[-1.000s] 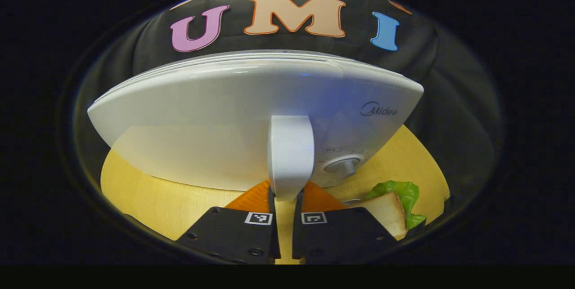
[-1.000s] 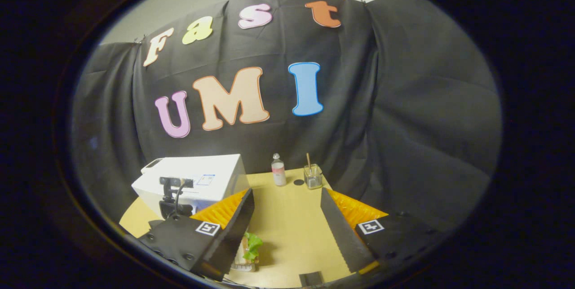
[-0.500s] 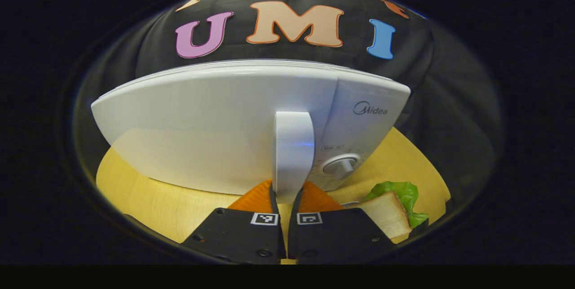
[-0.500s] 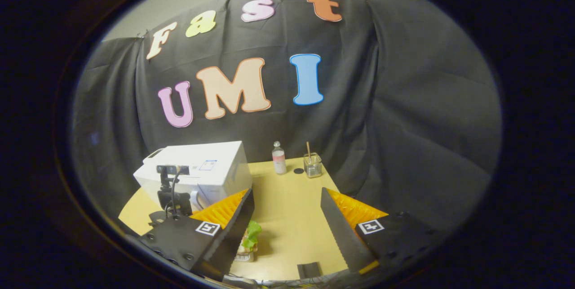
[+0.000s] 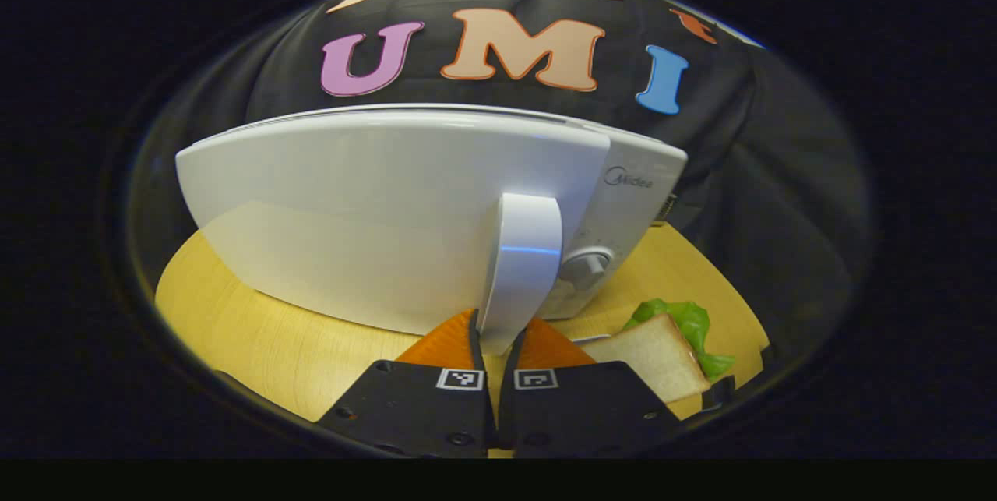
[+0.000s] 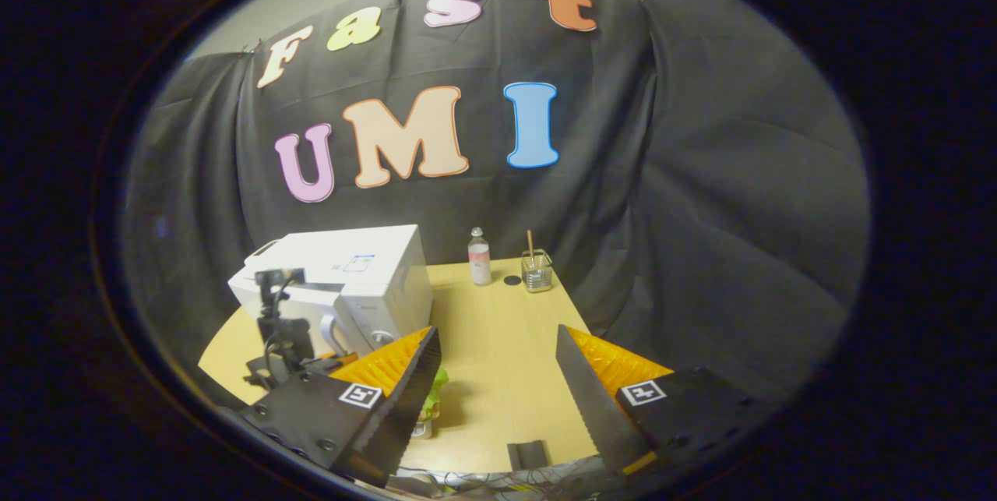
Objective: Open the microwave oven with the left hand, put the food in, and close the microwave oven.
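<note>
STEP: door opening | You are clamping left gripper [image 5: 496, 337] on door handle [image 5: 520, 267]; door [image 5: 374, 205] swinging wider than before | Right gripper [image 6: 497, 384] spread wide, empty; sandwich [image 5: 662, 345] waiting at 4 o'clock.

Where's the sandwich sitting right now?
The white-bread sandwich with green lettuce lies on the yellow wooden table, lower right in the left gripper view, just right of the white microwave's handle.

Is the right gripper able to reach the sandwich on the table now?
Probably yes. The right gripper is open and hangs above the table, with the sandwich just beneath its left finger. Nothing lies between them; the microwave door swings farther left.
</note>
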`<state>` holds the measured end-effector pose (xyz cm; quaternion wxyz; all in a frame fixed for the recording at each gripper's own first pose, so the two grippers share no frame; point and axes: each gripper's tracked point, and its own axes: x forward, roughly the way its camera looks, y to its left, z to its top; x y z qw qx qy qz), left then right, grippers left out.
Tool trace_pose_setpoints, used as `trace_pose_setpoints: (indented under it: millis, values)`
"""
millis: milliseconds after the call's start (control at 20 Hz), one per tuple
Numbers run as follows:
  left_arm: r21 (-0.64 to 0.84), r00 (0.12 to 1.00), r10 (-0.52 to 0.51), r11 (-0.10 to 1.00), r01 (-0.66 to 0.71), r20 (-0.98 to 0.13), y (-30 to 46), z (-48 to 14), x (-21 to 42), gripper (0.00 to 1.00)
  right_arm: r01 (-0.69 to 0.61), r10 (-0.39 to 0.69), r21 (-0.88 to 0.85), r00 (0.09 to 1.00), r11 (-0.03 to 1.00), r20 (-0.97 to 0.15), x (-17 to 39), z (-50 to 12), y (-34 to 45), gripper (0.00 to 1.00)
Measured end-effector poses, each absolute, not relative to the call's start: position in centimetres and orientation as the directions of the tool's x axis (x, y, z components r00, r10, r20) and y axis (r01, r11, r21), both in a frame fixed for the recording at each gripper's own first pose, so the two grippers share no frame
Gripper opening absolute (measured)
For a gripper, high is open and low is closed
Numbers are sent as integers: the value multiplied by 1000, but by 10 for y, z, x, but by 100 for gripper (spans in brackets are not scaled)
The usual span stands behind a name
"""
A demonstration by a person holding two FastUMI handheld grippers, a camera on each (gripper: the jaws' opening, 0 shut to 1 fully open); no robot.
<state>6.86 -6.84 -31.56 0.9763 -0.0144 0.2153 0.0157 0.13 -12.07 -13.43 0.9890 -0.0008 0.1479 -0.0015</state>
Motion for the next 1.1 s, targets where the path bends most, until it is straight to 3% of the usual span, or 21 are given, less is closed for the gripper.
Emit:
trace_pose_setpoints:
  millis: [50,200,250,350,400,450,600,700,750,800,850,900,1050,1100]
  values:
    - [-17,904,17,1000,-26,-426,-66,-318,56,0,-7,9,8,955,1000,-296,2,-136,-117,92]
    - [-15,901,0,1000,-8,-434,-62,-320,30,0,-32,38,27,951,999,-308,3,-143,-106,95]
    - [-2,901,6,1000,-8,-434,-60,-321,25,5,-41,48,30,950,999,-309,4,-144,-102,92]
    - [12,899,20,1000,-16,-438,-57,-321,16,5,-56,63,30,948,998,-313,1,-149,-93,95]
    - [10,900,23,1000,-21,-436,-56,-322,12,14,-60,66,27,946,998,-318,-1,-152,-90,95]
    - [10,900,26,1000,-25,-435,-55,-322,9,13,-63,68,27,945,998,-321,-3,-153,-86,95]
    - [-13,898,46,998,-57,-438,-40,-323,-3,28,-62,69,33,947,998,-314,-13,-153,-73,92]
    - [-40,899,33,998,-56,-437,-28,-322,-13,50,-46,51,26,949,999,-310,-21,-155,-64,92]
    - [-50,900,22,998,-49,-436,-23,-320,-18,67,-34,39,22,950,999,-308,-25,-156,-60,92]
    - [-57,903,13,997,-42,-430,-16,-317,-23,76,-19,25,20,950,1000,-310,-30,-157,-55,94]
    - [-63,902,0,998,-30,-432,-10,-317,-29,92,-5,10,19,950,1000,-313,-36,-158,-50,96]
    - [-69,890,-23,998,-9,-456,-8,-320,-37,100,9,-1,21,948,1000,-317,-41,-160,-44,99]
    - [-39,878,-52,999,38,-475,5,-319,-61,100,36,-24,31,945,999,-326,-58,-166,-22,92]
    - [-25,876,-56,998,50,-479,10,-318,-68,100,42,-28,34,944,999,-327,-63,-168,-14,95]
